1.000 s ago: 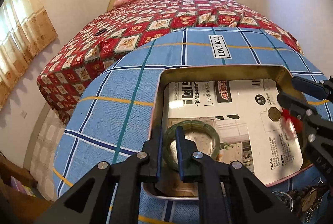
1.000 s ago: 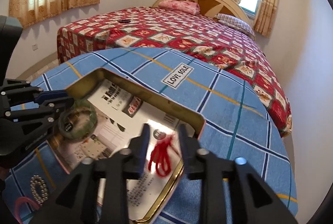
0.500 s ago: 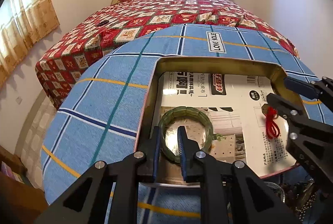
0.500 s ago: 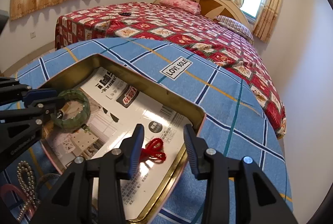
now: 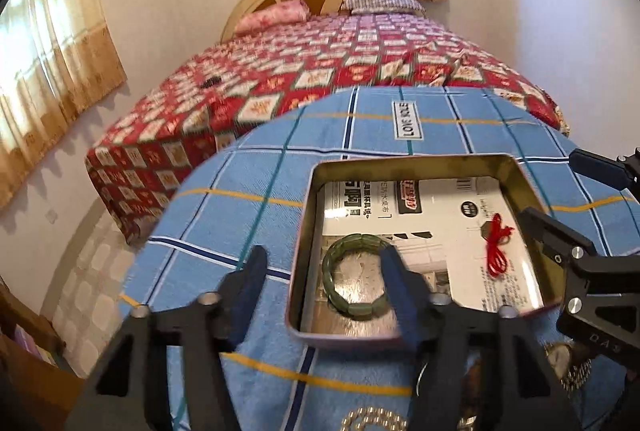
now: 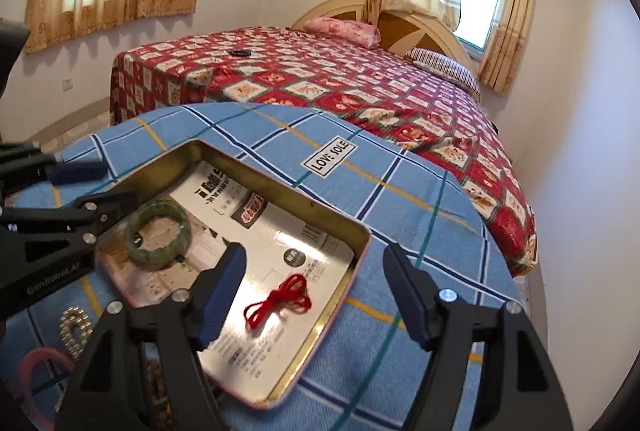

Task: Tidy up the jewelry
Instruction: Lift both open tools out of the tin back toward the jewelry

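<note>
Lying loose in the open tin (image 5: 516,175) are two pieces already put away: the green bracelet (image 5: 354,281) near its left end and the red cord (image 6: 280,297) toward its right end, both resting on a printed paper lining (image 6: 256,335). The left gripper (image 5: 324,295) has just been opening; its jaws stand spread with the bracelet seen between them, the pads off it. The right gripper (image 6: 314,295) has just been opening too, jaws wide above the cord and clear of it, so both claws are released and empty. More is left, by my reading: a string of pale beads (image 6: 74,327), a pink band (image 6: 38,365) and what looks like a watch (image 5: 566,361) sit outside the tin on the blue checked cloth (image 6: 400,199). A white label sewn on the cloth reads "LOVE SOLE" (image 6: 329,159). The lining carries Chinese print too small to read.
</note>
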`<state>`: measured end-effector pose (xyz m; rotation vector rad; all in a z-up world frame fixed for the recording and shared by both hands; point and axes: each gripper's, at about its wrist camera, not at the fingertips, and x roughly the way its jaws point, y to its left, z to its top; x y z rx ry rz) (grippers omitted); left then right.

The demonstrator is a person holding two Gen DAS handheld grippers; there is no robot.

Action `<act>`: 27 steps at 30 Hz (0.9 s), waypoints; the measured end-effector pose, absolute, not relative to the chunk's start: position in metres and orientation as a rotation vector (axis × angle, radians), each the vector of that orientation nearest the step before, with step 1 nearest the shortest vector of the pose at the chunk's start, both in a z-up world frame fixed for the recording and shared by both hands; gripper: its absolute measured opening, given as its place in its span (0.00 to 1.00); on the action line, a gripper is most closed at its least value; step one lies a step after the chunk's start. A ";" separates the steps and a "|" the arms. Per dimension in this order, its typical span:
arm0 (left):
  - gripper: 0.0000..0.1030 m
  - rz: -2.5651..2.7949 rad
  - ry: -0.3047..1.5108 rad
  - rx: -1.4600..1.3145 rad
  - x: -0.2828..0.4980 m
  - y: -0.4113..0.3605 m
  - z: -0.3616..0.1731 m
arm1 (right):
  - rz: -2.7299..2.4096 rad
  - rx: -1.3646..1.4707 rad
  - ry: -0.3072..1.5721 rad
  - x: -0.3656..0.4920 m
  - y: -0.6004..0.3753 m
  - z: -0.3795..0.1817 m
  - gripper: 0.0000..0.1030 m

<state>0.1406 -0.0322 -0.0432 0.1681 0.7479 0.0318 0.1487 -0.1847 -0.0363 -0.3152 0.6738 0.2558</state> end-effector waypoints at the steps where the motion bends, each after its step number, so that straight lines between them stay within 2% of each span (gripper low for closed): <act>1: 0.60 0.022 0.746 0.173 0.135 -0.033 -0.041 | 0.253 -0.314 0.673 0.146 -0.186 -0.035 0.71; 14: 0.60 0.031 0.783 0.231 0.082 -0.019 -0.046 | 0.224 -0.300 0.703 0.099 -0.211 -0.047 0.71; 27: 0.60 -0.031 0.889 0.297 0.024 -0.026 -0.087 | 0.243 -0.336 0.720 0.063 -0.206 -0.065 0.71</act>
